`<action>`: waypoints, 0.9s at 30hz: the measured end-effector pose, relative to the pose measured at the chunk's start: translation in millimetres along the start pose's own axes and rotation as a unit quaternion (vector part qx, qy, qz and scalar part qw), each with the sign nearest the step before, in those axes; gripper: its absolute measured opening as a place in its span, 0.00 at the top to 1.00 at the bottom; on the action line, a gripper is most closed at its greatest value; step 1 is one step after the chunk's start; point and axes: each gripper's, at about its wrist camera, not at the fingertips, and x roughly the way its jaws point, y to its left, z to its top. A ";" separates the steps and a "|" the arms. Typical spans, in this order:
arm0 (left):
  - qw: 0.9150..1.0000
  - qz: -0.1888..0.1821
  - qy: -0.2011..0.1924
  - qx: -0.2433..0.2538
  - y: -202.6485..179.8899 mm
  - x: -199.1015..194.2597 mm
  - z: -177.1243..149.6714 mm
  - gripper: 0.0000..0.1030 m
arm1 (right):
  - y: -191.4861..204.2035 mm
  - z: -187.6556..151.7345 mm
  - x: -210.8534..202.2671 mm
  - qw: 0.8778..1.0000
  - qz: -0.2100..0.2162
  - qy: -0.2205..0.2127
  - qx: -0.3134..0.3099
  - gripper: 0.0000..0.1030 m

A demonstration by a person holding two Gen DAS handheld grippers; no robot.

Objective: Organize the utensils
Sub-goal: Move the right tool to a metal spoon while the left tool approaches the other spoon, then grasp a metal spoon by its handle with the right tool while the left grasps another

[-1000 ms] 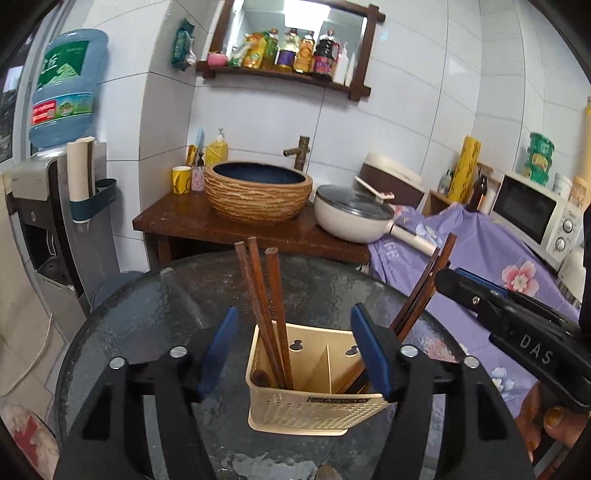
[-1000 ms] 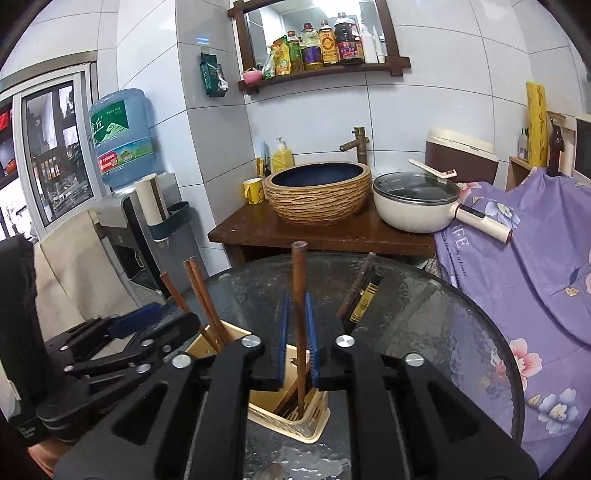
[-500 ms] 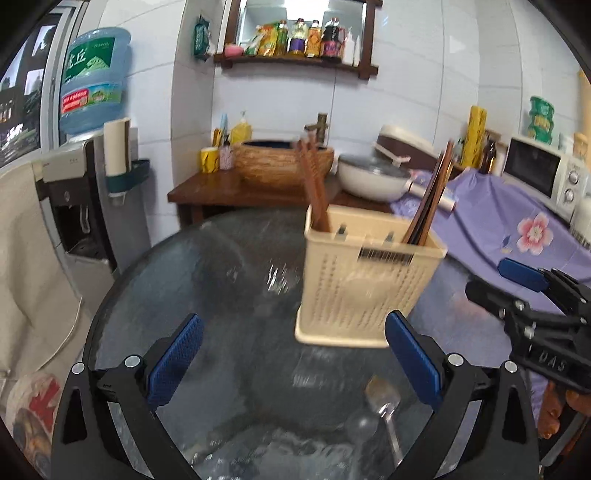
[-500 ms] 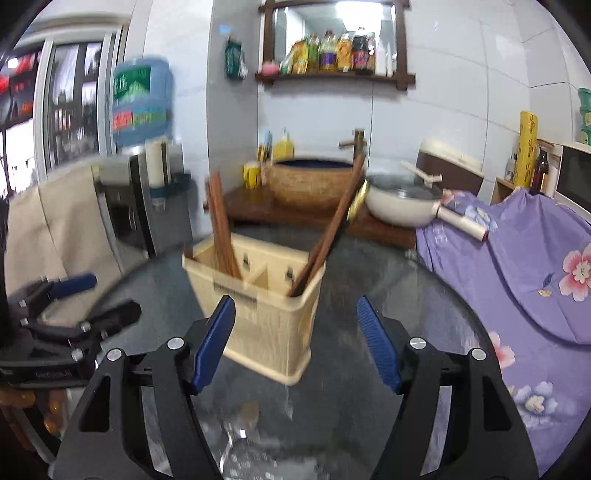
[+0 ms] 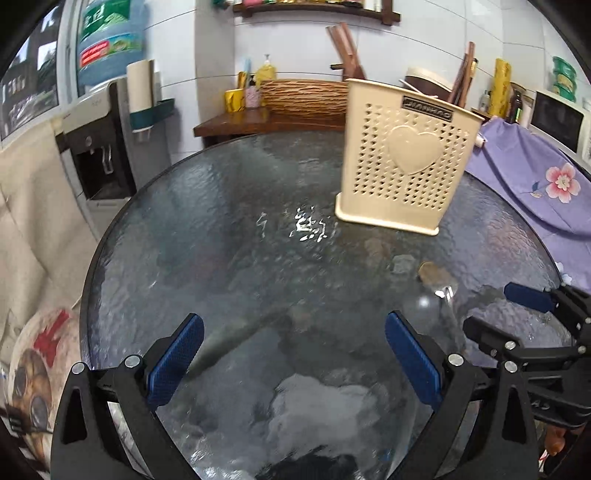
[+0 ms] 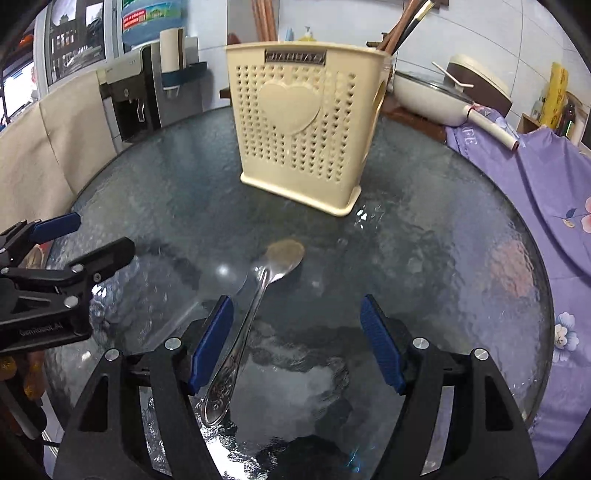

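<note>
A cream perforated utensil holder [image 6: 306, 133] with a heart on its front stands on the round glass table [image 6: 461, 258]; it also shows in the left wrist view [image 5: 406, 158]. Brown chopsticks [image 6: 400, 26] stick out of its top, also in the left wrist view [image 5: 463, 75]. A metal spoon [image 6: 255, 306] lies on the glass, its handle between my right gripper's [image 6: 295, 345] open fingers, nearer the left one. Its bowl shows in the left wrist view [image 5: 441, 286]. My left gripper [image 5: 293, 363] is open and empty above the glass.
A wooden side table with a woven basin [image 5: 303, 98] and a white pan [image 6: 428, 98] stands behind. A water dispenser [image 5: 107, 122] is at the left. A purple flowered cloth [image 6: 546, 177] covers the right side. The left gripper shows at the right wrist view's left edge [image 6: 55, 280].
Both grippers have pulled back and down from the holder to just above the glass. The right gripper released a chopstick into the holder and opened; the spoon now lies between its fingers.
</note>
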 end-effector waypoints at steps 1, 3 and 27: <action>1.000 0.006 -0.002 0.001 2.6 -1.9 -1.5 0.06 | 1.5 -1.4 4.2 1.000 -0.003 0.007 -0.001 0.31; 1.000 0.011 -0.001 0.007 4.3 -3.1 -3.7 0.06 | 3.5 -4.2 9.4 1.000 -0.001 0.016 -0.001 0.31; 0.999 -0.012 0.023 0.025 -5.2 -5.0 -16.7 0.06 | -4.8 40.6 53.0 0.998 0.010 0.045 0.036 0.61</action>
